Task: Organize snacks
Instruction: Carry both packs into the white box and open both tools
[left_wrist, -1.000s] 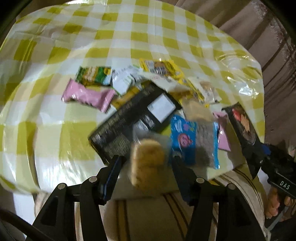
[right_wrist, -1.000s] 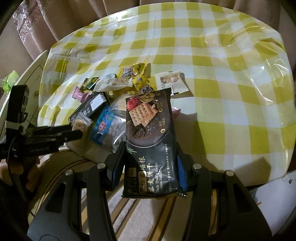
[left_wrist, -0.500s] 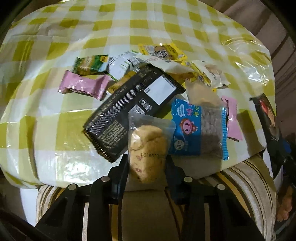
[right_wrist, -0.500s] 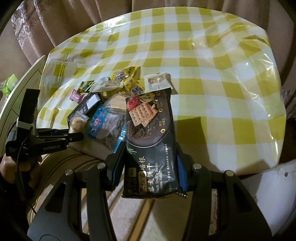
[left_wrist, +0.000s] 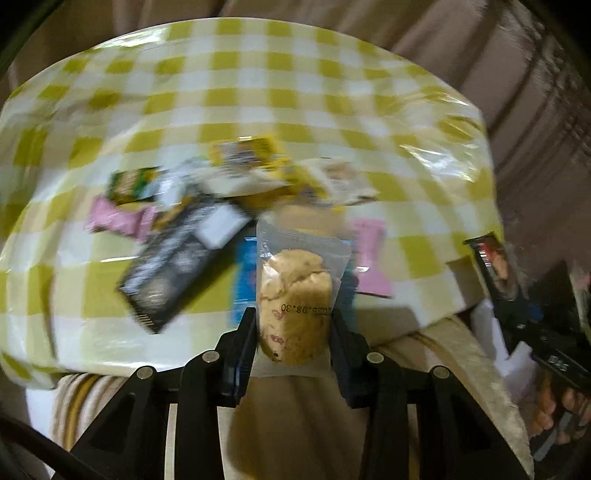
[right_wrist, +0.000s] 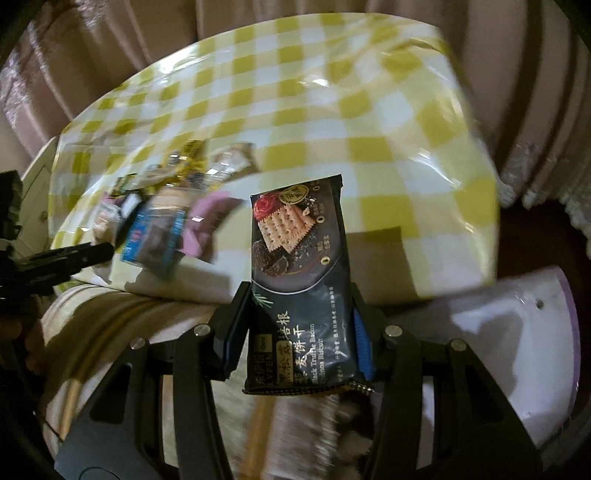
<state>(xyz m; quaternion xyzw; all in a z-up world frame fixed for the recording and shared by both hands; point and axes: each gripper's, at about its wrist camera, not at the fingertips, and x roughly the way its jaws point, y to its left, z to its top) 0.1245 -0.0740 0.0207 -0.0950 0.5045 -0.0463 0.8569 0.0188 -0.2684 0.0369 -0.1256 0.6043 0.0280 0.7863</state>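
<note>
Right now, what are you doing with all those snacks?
A person is sorting snacks with a gripper in each hand. The left gripper is clamped on a clear-wrapped cookie. The right gripper holds a dark biscuit pack. More snacks lie in a heap on the yellow checked table.

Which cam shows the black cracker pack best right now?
Right wrist. The black cracker pack sits sharp and front-on, clamped in the right gripper, with its picture and lettering readable. The left wrist view catches only its top end, the black cracker pack, small and blurred at the right edge past the table.
</note>
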